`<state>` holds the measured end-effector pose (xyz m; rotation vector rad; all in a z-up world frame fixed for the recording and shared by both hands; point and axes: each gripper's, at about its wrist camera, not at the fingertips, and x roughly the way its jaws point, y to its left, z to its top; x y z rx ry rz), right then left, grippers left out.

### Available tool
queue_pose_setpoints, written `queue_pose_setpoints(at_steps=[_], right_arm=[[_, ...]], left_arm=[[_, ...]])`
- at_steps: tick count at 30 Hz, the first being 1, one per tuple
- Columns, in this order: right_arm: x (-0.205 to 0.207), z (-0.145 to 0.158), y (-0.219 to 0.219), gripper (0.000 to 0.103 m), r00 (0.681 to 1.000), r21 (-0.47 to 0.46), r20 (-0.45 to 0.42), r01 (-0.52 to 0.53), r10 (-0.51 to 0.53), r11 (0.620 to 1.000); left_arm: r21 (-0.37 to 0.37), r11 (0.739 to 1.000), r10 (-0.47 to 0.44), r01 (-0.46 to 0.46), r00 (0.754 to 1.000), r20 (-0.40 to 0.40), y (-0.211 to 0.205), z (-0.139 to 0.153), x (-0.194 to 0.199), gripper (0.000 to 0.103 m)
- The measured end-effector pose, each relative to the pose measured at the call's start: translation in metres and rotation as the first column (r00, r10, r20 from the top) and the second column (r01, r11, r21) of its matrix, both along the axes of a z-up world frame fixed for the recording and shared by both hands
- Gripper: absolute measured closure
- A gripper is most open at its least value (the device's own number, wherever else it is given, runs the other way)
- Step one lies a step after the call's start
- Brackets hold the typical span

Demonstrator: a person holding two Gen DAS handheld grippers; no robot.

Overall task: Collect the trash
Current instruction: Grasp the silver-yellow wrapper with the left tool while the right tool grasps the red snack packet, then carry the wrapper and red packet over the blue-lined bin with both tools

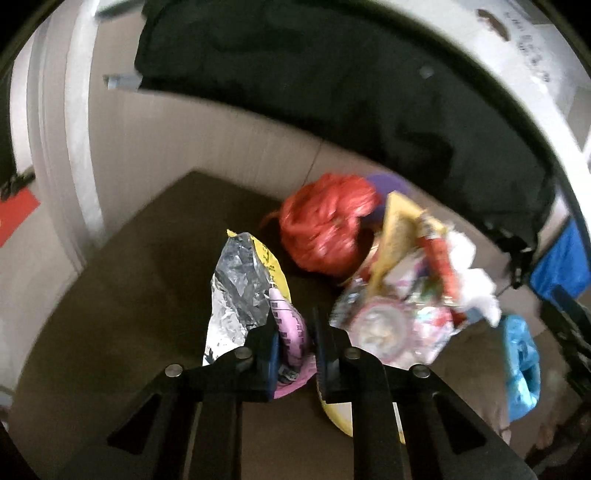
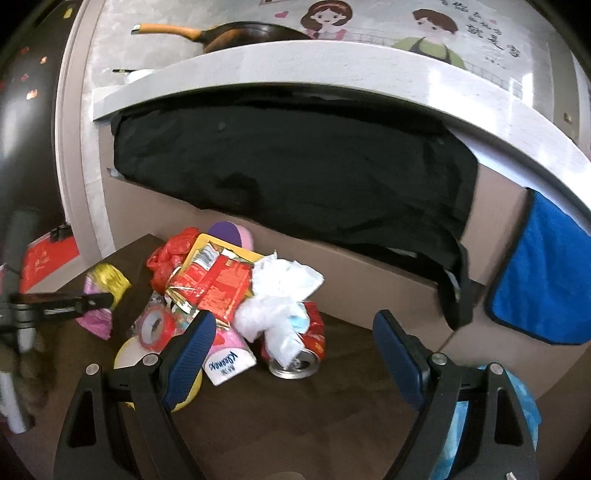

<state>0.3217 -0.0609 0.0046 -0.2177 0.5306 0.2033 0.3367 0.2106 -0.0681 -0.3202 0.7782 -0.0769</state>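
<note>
A heap of trash lies on a dark brown table [image 2: 332, 398]: a red plastic bag [image 1: 325, 225], a red snack wrapper [image 2: 218, 284], crumpled white tissue [image 2: 280, 295], a red drink can [image 2: 299, 354] on its side, a pink tissue pack [image 2: 229, 358]. My left gripper [image 1: 295, 332] is shut on a pink, yellow and silver foil wrapper [image 1: 243, 288], held left of the heap; it also shows in the right wrist view [image 2: 99, 295]. My right gripper [image 2: 295, 354] is open and empty, its jaws wide either side of the can, just in front of the heap.
A beige cabinet front [image 2: 369, 273] stands behind the table, draped with a black cloth [image 2: 295, 166] under a grey counter [image 2: 295, 66] with a pan [image 2: 240, 33]. A blue towel [image 2: 535, 280] hangs at the right. A light blue bag [image 1: 521, 369] sits at the table's right edge.
</note>
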Motion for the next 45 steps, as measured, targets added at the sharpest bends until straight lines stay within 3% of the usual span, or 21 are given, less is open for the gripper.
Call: queue_pose_setpoints(at_steps=[7, 14, 21, 22, 24, 26, 30, 35, 45], right_arm=[[0.027, -0.007, 0.024, 0.022, 0.995, 0.074, -0.075, -0.063, 0.068, 0.995], [0.070, -0.023, 0.051, 0.023, 0.982, 0.112, -0.167, -0.072, 0.091, 0.991], [0.111, -0.045, 0.073, 0.024, 0.969, 0.126, -0.243, -0.019, 0.050, 0.992], [0.115, -0.049, 0.075, 0.028, 0.966, 0.123, -0.256, -0.015, 0.046, 0.992], [0.117, -0.051, 0.075, 0.048, 0.957, 0.146, -0.281, -0.030, 0.070, 0.989], [0.113, -0.049, 0.070, 0.083, 0.945, 0.212, -0.297, -0.073, 0.135, 0.974], [0.091, -0.032, 0.060, 0.093, 0.949, 0.226, -0.256, -0.124, 0.182, 0.966], [0.058, -0.009, 0.039, 0.094, 0.948, 0.243, -0.215, -0.181, 0.234, 0.953], [0.009, 0.029, -0.042, 0.094, 0.971, 0.283, -0.150, -0.139, 0.187, 0.949]], left_arm=[[0.075, 0.997, -0.021, 0.015, 0.997, 0.078, -0.006, 0.029, -0.047, 0.087], [0.134, 0.991, -0.005, -0.007, 0.996, 0.087, -0.013, 0.028, -0.063, 0.087], [0.126, 0.992, 0.003, -0.015, 0.996, 0.090, -0.014, 0.026, -0.062, 0.087], [0.124, 0.992, 0.004, -0.015, 0.996, 0.088, -0.015, 0.026, -0.062, 0.087], [0.109, 0.994, 0.004, -0.013, 0.997, 0.080, -0.014, 0.026, -0.061, 0.087], [0.103, 0.995, 0.003, -0.011, 0.997, 0.078, -0.015, 0.026, -0.061, 0.087], [0.094, 0.996, -0.017, 0.009, 0.996, 0.083, -0.020, 0.030, -0.060, 0.087], [0.095, 0.994, -0.067, 0.056, 0.992, 0.109, -0.040, 0.045, -0.059, 0.087], [0.125, 0.978, -0.192, 0.168, 0.959, 0.208, -0.109, 0.091, -0.062, 0.087]])
